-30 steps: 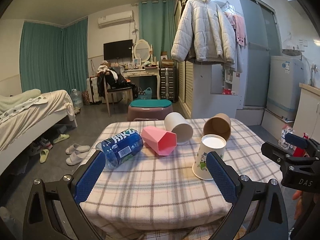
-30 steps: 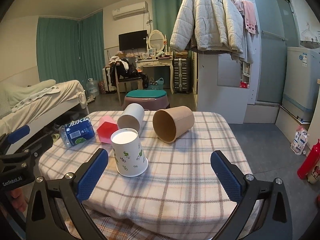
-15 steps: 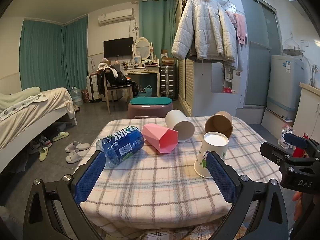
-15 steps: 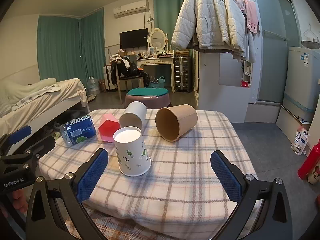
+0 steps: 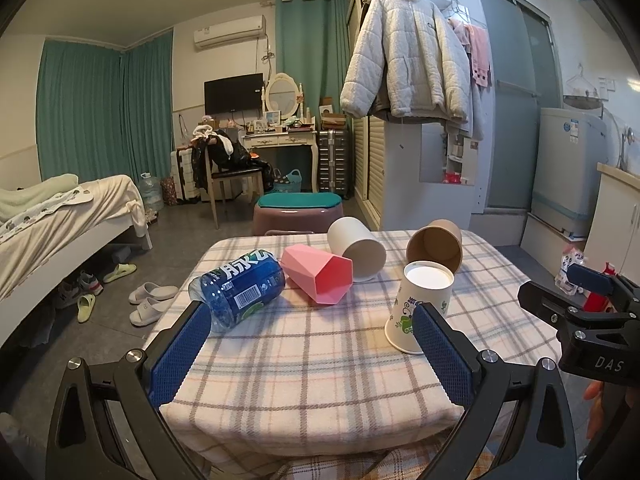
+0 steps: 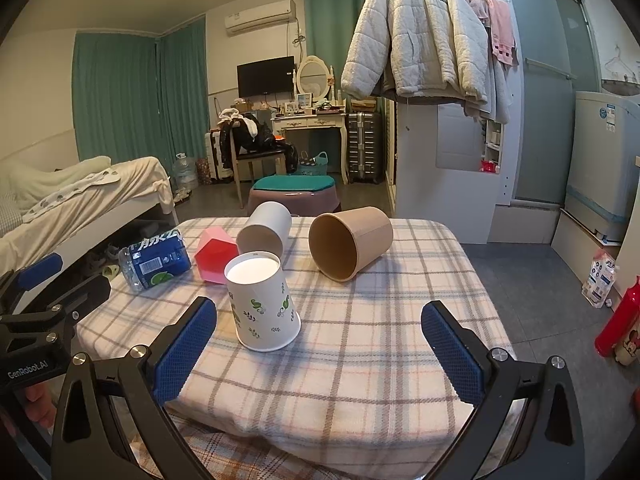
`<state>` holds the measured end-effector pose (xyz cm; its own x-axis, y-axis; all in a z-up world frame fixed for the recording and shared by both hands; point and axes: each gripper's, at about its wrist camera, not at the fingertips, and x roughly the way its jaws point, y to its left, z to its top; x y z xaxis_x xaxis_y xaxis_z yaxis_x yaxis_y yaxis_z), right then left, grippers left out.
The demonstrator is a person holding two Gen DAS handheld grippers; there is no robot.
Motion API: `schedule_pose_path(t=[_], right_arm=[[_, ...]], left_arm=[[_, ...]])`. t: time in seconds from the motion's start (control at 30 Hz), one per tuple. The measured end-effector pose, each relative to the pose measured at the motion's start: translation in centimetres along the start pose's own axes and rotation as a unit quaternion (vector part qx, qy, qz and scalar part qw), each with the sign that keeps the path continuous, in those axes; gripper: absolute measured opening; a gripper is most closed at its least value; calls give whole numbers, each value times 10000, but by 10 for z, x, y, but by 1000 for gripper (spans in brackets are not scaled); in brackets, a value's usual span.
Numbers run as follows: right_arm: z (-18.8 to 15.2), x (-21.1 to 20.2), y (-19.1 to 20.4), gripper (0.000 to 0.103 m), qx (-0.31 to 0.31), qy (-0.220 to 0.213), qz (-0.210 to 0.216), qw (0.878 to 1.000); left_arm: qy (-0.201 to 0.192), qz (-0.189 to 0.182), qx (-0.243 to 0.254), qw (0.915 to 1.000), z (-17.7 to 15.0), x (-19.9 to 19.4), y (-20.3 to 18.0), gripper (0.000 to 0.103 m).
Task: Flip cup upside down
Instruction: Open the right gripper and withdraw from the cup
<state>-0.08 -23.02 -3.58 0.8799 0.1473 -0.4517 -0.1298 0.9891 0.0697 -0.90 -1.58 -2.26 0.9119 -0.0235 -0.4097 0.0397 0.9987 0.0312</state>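
- The left tongs [image 5: 308, 348] are spread wide with nothing between their blue pads, held at the near edge of the tabletop [image 5: 320, 380].
- The right tongs [image 6: 320, 344] are likewise spread wide and hold nothing, also at the near edge.
- The white paper cup [image 6: 262, 306] with green leaf print stands upside down on the checked cloth, wide mouth down and flat base up, leaning slightly.
- In the left wrist view this paper cup [image 5: 422, 306] sits just behind the right-hand pad of the left tongs; whether they touch cannot be told.
- In the right wrist view it stands near the left-hand pad of the right tongs, apart from it.
- A brown cup [image 6: 350, 242] lies on its side behind the paper cup, its open mouth facing the camera.
- A white cup [image 6: 265, 230] lies on its side just behind the paper cup, beside the brown one.
- A pink faceted cup [image 5: 320, 278] lies on its side left of the white cup.
- A blue-labelled bottle [image 5: 240, 294] lies on its side at the left edge of the tabletop, just beside the pink cup.
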Motion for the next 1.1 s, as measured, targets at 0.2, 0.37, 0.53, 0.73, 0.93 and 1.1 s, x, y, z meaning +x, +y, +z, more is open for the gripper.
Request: schedule_pose_path(t=[0.2, 0.37, 0.53, 0.73, 0.93, 1.1], right_arm=[[-2, 1, 0, 103, 19, 36, 4, 10000], [-5, 2, 1, 103, 10, 58, 7, 10000], [-5, 5, 2, 103, 5, 100, -4, 10000], [-6, 4, 2, 103, -22, 97, -7, 10000], [-5, 4, 2, 103, -10, 92, -3, 10000], [-5, 3, 3, 103, -16, 104, 7, 9999]], left_arm=[[-16, -2, -12, 10000, -3, 0, -1, 103], [-12, -10, 0, 10000, -3, 0, 0, 103], [6, -15, -19, 10000, -4, 0, 1, 103], [24, -1, -24, 10000, -4, 0, 2, 103], [22, -7, -27, 10000, -4, 0, 2, 103], [25, -3, -25, 10000, -4, 0, 2, 103]])
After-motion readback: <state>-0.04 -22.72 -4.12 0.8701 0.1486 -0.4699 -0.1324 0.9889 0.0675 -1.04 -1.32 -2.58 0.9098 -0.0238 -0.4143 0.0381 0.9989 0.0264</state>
